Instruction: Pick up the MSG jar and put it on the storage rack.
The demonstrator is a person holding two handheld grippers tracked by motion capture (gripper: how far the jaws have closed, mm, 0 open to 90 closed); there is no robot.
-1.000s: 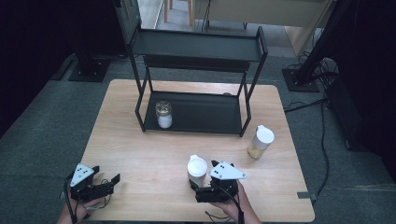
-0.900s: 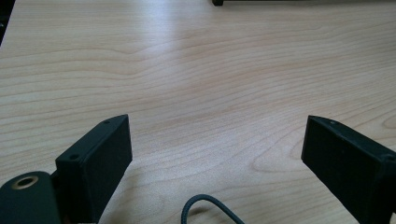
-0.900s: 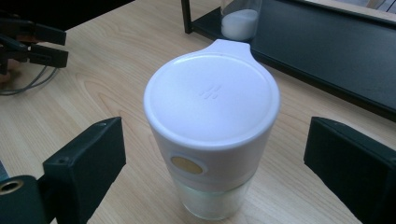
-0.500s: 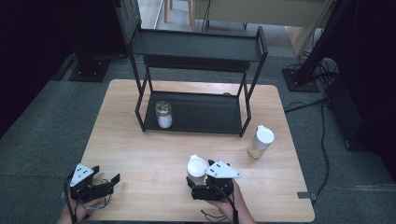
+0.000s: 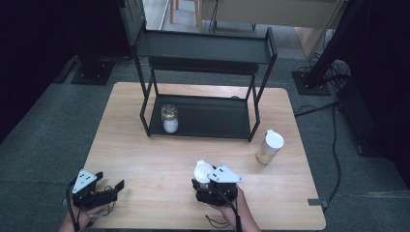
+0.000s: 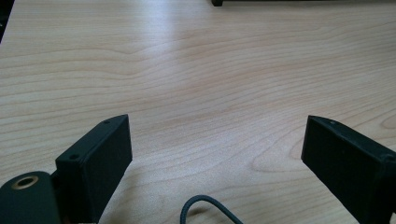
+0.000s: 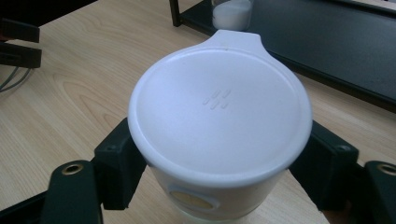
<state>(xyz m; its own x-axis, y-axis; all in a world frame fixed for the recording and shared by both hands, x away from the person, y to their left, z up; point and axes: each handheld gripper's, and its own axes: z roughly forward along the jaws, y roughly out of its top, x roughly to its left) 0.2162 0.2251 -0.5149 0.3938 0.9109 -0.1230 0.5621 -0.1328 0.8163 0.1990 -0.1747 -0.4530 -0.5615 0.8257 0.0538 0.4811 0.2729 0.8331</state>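
A jar with a white flip lid [image 5: 203,170] [image 7: 219,102] stands on the wooden table [image 5: 145,154] near its front edge, right of centre. My right gripper [image 5: 205,181] [image 7: 219,163] is shut on it, one jaw pressed against each side of the body just under the lid. My left gripper [image 5: 110,180] [image 6: 215,140] rests low over bare wood at the front left, open wide, with nothing between its jaws. Its cable loops in at the bottom of the left gripper view.
A black two-level rack [image 5: 208,116] [image 7: 299,37] stands at the table's back. A small glass jar of white powder [image 5: 169,118] [image 7: 232,11] sits on its lower shelf, at the left. Another white-lidded jar with amber contents [image 5: 268,147] stands right of the rack.
My right gripper has shifted a little left and forward, so its jaws now sit around the white-lidded jar. The jar and the left gripper have stayed put.
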